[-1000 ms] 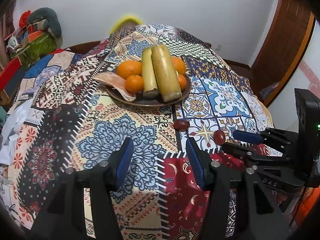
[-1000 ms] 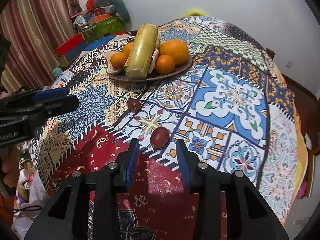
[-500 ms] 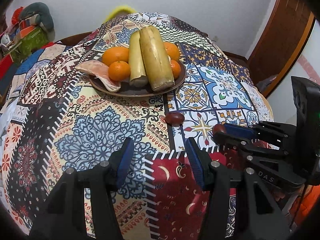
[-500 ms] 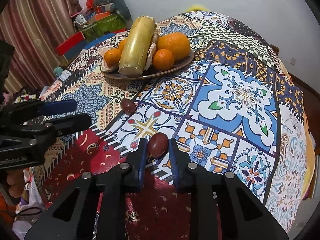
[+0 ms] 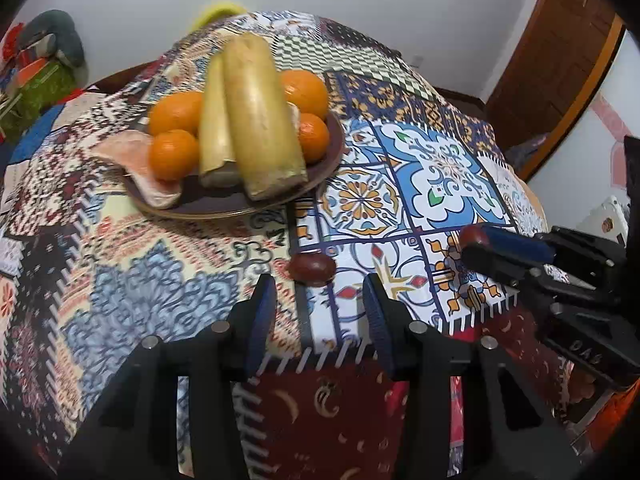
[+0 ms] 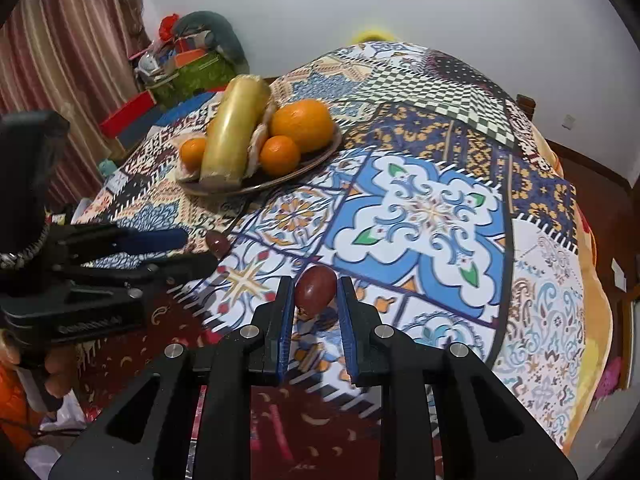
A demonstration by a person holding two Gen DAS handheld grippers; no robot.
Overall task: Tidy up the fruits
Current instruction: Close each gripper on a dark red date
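Observation:
My right gripper [image 6: 314,294] is shut on a dark red date [image 6: 316,285] and holds it just above the patterned tablecloth; it also shows from the side in the left wrist view [image 5: 470,242]. A second dark red date [image 5: 312,267] lies on the cloth just beyond my open left gripper [image 5: 318,300], between its fingertips' line. It also shows in the right wrist view [image 6: 217,242], where the left gripper [image 6: 192,250] is at the left. A brown plate [image 5: 240,208] farther back holds oranges [image 5: 173,155] and two yellow-green stalks [image 5: 260,116].
The patterned tablecloth [image 6: 420,208] covers a round table that falls away on all sides. A pink peel piece [image 5: 140,160] lies on the plate's left rim. Bags and boxes [image 6: 188,64] stand at the far left by a curtain. A wooden door [image 5: 552,52] is at the right.
My right gripper closed on the nearer date and raised it slightly. My left gripper moved forward toward the other date and stayed open.

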